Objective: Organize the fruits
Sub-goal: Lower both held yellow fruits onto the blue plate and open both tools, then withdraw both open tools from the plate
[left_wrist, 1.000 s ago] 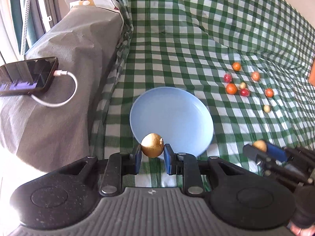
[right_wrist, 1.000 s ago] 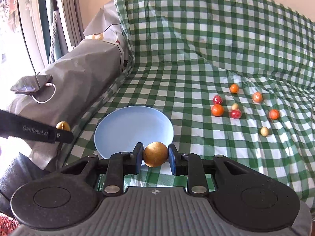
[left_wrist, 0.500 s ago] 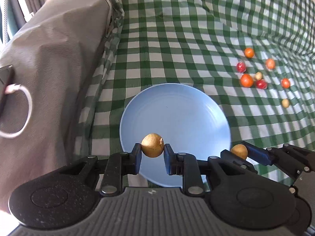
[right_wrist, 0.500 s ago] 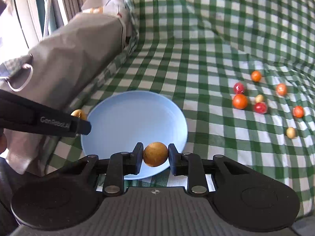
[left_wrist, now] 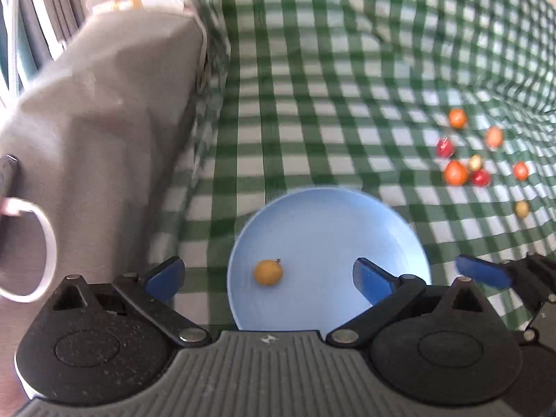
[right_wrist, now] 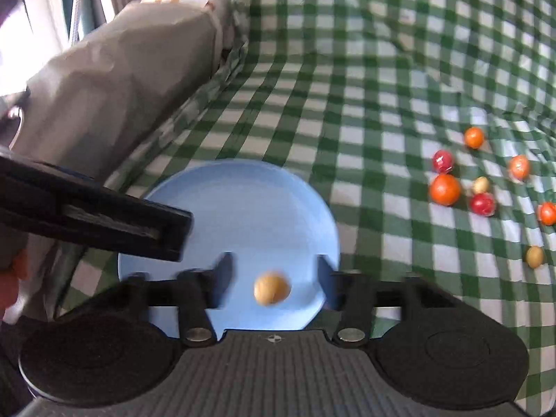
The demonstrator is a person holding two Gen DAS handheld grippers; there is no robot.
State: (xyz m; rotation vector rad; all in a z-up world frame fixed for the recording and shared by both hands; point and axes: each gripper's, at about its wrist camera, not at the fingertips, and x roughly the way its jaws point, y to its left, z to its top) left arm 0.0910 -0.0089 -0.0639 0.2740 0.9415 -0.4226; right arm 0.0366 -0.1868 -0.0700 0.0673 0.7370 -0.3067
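We log the release step: both the left gripper and right gripper are spread apart over the round pale-blue plate, 1 small golden-yellow fruit resting in it, so next we fetch from the 8 loose red, orange and yellow fruits on the green-checked cloth.

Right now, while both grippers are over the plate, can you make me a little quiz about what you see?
1. True or false: the left gripper is shut on the small round yellow fruit.
2. Where is that fruit? A: on the green-and-white checked cloth. B: on the round light blue plate. C: on the grey cover.
3. In the right wrist view, how many loose little fruits lie on the cloth to the right of the plate?

Key: 1 false, its fingers are wide apart. 2 B. 3 eight.
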